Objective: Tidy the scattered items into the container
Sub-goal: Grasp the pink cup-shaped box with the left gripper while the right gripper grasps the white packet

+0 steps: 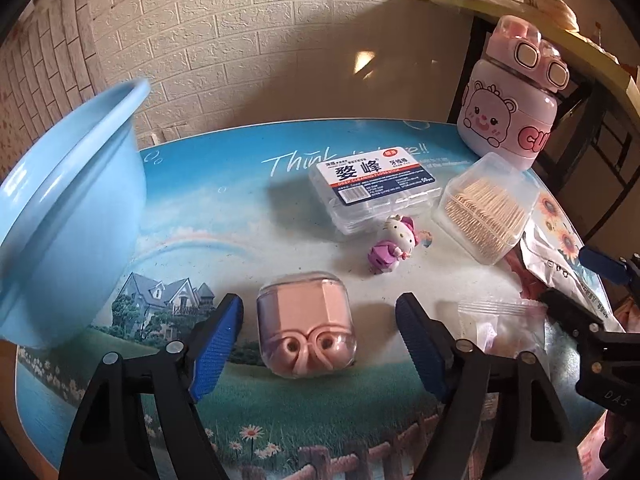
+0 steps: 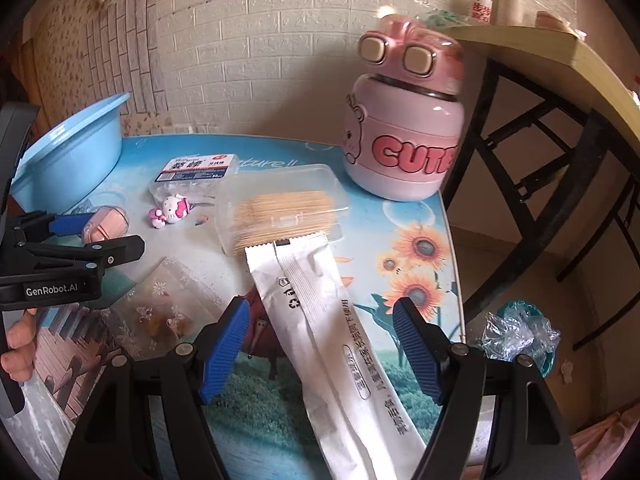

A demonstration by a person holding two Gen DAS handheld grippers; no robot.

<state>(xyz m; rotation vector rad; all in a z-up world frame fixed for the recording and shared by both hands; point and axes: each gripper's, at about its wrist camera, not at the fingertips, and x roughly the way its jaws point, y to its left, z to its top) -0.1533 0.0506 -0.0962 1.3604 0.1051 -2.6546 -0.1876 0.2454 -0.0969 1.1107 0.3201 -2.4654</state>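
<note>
nothing visibly in the blue basin (image 1: 68, 208) yet. left gripper (image 1: 320, 336) released, jaws wide around the pink case (image 1: 306, 326). right gripper (image 2: 320, 344) also released, astride the white packet (image 2: 320, 312). floss box (image 1: 378, 188), toothpick box (image 1: 486, 210), figurine (image 1: 392, 246), jar (image 1: 508, 116) remain on the table (image 1: 224, 208).

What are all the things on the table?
basin: 1, blue, table's left edge
floss box: 1, clear with white label, middle back
toothpick box: 1, clear, right of floss box
bottle: 1, pink, back right corner
kitty toy: 1, white and pink, before floss box
earphone case: 1, pink, between left gripper's fingers
clear bag: 1, see-through, front middle
white packet: 1, white, between right gripper's fingers
left gripper: 1, black and blue, open
right gripper: 1, black and blue, open
</note>
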